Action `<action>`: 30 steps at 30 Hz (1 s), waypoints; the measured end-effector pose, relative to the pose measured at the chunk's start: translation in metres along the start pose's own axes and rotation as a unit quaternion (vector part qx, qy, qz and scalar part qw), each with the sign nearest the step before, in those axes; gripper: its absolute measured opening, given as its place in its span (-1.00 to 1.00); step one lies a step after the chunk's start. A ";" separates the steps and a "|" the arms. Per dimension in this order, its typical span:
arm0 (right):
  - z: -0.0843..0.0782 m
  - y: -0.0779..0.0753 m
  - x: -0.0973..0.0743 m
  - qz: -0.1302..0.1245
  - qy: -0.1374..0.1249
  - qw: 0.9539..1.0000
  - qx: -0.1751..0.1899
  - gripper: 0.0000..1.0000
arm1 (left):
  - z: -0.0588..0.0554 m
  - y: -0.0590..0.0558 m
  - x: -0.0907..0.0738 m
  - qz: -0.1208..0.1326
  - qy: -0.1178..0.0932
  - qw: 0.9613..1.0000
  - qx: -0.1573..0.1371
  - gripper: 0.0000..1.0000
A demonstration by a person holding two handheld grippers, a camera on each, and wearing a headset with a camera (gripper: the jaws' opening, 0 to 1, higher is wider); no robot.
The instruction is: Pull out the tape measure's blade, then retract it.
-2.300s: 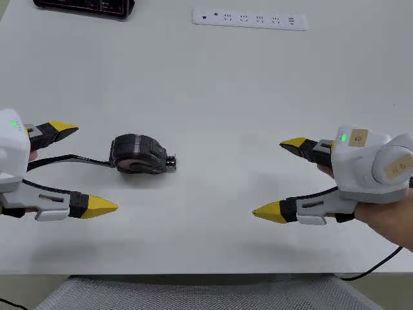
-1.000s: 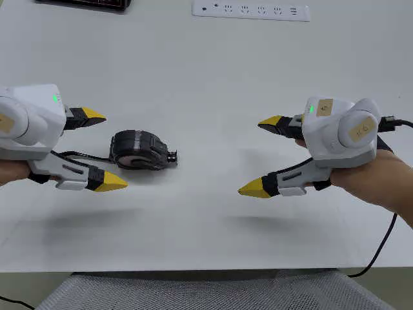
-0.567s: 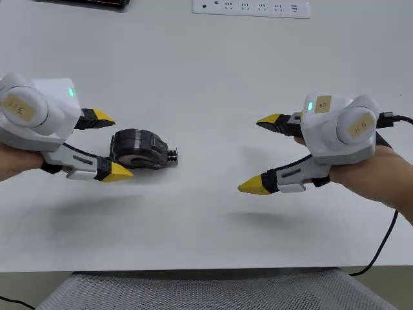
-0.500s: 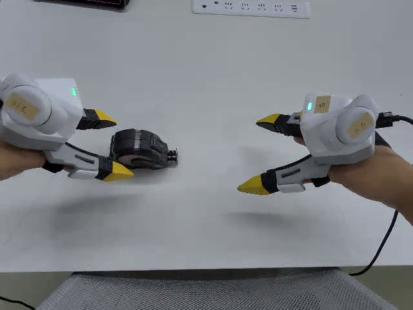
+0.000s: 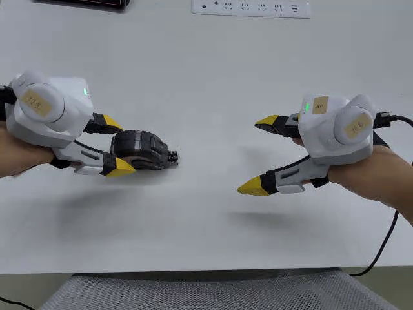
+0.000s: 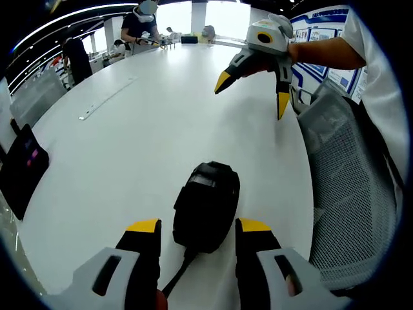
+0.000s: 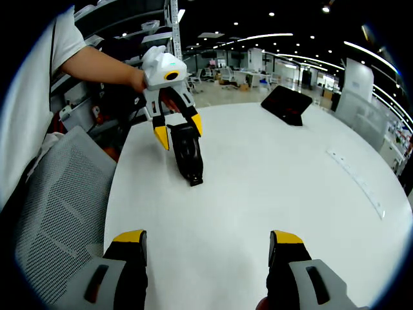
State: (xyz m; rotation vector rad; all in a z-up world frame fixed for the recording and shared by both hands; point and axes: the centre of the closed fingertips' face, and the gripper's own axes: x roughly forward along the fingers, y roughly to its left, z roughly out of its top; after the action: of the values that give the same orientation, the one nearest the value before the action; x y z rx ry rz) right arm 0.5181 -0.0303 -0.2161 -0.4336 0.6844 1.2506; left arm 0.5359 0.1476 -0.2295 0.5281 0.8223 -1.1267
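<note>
The black rounded tape measure [image 5: 139, 150] lies on the white tabletop [image 5: 206, 71], its rear between the left gripper's [image 5: 118, 145] spread, yellow-tipped fingers [image 5: 120, 168]; best to clamp the case squarely by its flat sides; the right gripper [image 5: 257, 155], fingers wide and empty, hovers well apart from the blade hook [image 5: 171, 157].

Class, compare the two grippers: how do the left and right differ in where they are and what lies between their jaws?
The left gripper straddles the tape measure, not yet clamped on it; the right gripper has nothing between its jaws. The left is at the tape measure; the right hovers apart, facing it. Both are open and yellow-tipped.
</note>
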 end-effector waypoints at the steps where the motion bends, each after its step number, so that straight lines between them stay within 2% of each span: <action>1: 0.000 0.000 0.000 0.000 0.000 1.000 0.000 0.51 | 0.000 0.000 0.000 0.000 0.002 1.000 0.003 -0.19; 17: -0.003 0.000 0.004 0.004 0.004 1.000 -0.002 0.50 | -0.009 -0.002 0.004 -0.005 0.020 1.000 0.018 -0.40; 30: -0.003 0.002 0.008 0.007 0.003 1.000 0.000 0.49 | -0.010 -0.001 0.008 -0.004 0.030 0.999 0.034 -0.42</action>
State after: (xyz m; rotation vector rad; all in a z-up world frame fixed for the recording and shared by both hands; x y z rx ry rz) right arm 0.5165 -0.0259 -0.2240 -0.4329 0.6927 1.2622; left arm 0.5331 0.1503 -0.2418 0.6179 0.8412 -1.1534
